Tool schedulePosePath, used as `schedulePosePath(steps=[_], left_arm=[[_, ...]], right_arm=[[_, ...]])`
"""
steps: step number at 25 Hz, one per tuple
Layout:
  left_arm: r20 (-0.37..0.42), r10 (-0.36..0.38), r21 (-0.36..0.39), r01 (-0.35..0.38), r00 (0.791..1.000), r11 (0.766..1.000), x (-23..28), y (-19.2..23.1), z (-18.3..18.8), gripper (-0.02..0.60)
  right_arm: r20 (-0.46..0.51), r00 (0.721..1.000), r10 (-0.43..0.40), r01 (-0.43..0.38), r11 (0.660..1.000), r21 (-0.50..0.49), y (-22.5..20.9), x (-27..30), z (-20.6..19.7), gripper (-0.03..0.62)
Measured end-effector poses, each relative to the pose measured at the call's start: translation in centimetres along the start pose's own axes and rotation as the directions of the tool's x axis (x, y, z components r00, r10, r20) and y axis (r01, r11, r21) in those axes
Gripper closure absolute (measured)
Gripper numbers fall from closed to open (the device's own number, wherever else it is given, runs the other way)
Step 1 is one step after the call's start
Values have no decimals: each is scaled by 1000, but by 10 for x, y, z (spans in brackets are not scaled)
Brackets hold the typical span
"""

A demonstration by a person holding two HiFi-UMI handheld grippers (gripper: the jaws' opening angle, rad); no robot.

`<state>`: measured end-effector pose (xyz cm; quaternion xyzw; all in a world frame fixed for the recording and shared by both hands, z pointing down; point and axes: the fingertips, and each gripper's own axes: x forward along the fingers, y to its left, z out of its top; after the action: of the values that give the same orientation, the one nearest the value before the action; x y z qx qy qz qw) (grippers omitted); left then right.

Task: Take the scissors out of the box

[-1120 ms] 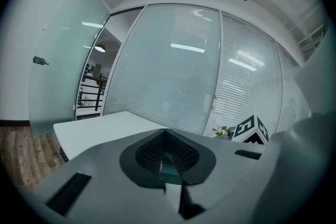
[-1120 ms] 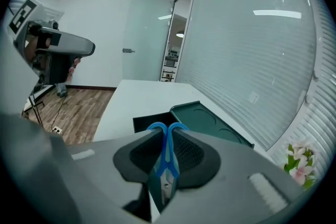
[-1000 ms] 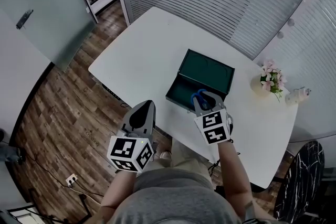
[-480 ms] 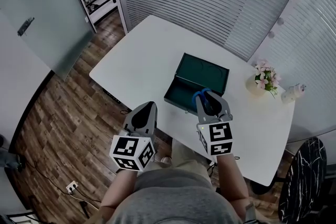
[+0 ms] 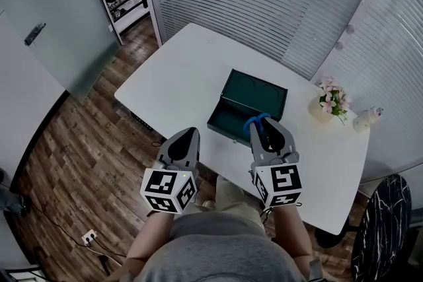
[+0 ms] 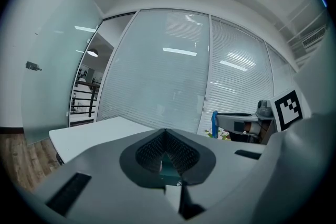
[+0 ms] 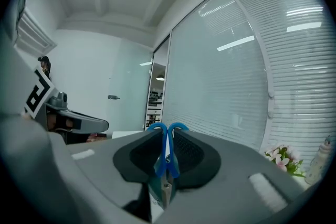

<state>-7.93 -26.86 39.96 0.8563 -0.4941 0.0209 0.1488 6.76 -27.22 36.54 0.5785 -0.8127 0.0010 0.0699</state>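
A dark green box (image 5: 255, 93) stands open on the white table (image 5: 178, 69), its lid tipped back. My right gripper (image 5: 266, 126) hangs over the box's near edge, shut on the blue-handled scissors (image 5: 253, 121). In the right gripper view the two blue handle loops (image 7: 176, 127) stick up between the pads, pressed together in my right gripper (image 7: 167, 145). My left gripper (image 5: 186, 135) hovers off the table's near edge, left of the box, shut with nothing in it. The left gripper view shows its pads meeting in my left gripper (image 6: 166, 150) and the scissors' blue handle (image 6: 214, 124) off to the right.
A small pot of pink flowers (image 5: 329, 101) and a white bottle (image 5: 367, 118) stand at the table's right end. Slatted glass walls run behind the table. Wooden floor (image 5: 73, 142) lies left of it, and a dark chair (image 5: 383, 221) sits at lower right.
My right gripper has risen with the scissors, lifting them up from inside the box and drawing slightly towards the person. The left gripper has stayed where it was.
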Motion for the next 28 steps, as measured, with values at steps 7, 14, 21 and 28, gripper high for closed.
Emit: schedulePosePath(steps=[7,14,21,28], left_arm=[[10,9,-6,-9,1000,1000,-7,1,2,577],[12,17,-12,-17,1000,1000,-7,3,1,577],[5,20,-15,-20,1000,1000,-10,4,1,577],[2,17,-14,-17,1000,1000,-10,3,-1,577]], right_arm=[[16,1000,10,-10,1000,5,7,-5,4,517],[20,1000,23,-23,999,33,8,-3,1,517],[19,1000,18,-18,999,33,10,-5,2,517],[17,1000,17,-18,999,28,10,-5,1,517]])
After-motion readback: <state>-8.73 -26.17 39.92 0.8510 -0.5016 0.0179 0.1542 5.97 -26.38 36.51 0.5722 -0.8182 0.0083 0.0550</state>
